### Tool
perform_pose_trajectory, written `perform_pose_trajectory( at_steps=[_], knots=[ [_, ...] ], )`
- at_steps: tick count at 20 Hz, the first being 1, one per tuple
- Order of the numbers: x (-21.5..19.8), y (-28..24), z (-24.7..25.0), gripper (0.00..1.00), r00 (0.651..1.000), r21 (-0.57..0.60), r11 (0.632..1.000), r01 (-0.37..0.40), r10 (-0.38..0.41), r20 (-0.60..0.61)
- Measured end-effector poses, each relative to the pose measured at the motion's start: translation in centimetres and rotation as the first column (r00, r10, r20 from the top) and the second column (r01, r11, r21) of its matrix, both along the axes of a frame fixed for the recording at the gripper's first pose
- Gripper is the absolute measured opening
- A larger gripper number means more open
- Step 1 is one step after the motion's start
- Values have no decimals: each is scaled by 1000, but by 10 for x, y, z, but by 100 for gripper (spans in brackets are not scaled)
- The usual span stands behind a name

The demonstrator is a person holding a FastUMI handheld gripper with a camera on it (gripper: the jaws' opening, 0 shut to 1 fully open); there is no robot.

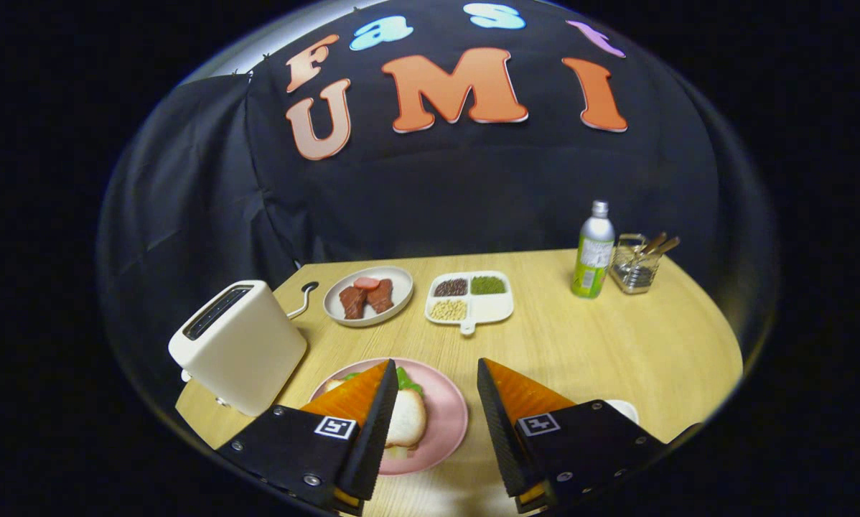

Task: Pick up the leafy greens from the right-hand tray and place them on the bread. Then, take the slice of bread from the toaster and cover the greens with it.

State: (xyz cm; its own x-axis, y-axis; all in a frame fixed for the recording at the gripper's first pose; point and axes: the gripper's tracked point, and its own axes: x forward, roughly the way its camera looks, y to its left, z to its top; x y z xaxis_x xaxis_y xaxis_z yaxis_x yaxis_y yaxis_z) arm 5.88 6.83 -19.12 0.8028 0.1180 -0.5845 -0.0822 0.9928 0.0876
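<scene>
- Gripper (430, 424) hovers low over the wooden table (581, 345), fingers apart, nothing between them.
- Pink plate (448, 420) between the fingers: top bread slice (407, 420) over the leafy greens (407, 379).
- White toaster (236, 345) sits left of the plate; black cloth wall behind.

- Gripper (433, 377): fingers spread apart, orange with black ribbed pads; black bases with black-and-white square markers.
- Plate (448, 416): pink.
- Bread (408, 420): white, tan crust.
- Leafy greens (407, 379): green.
- Toaster (240, 345): cream, dark slot.
- Table (581, 345): light wood grain.
- Bottle (593, 251): green and white, silver cap.
</scene>
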Motion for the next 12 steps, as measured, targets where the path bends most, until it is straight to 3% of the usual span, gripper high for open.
perform_pose_trajectory(
  at_steps=[7, 12],
  knots=[
    [-8, -37, 77, 89, 954, -135, 985, 110, -66, 294],
    [-19, -49, 108, 94, 916, -143, 979, 146, -79, 393]
  ],
)
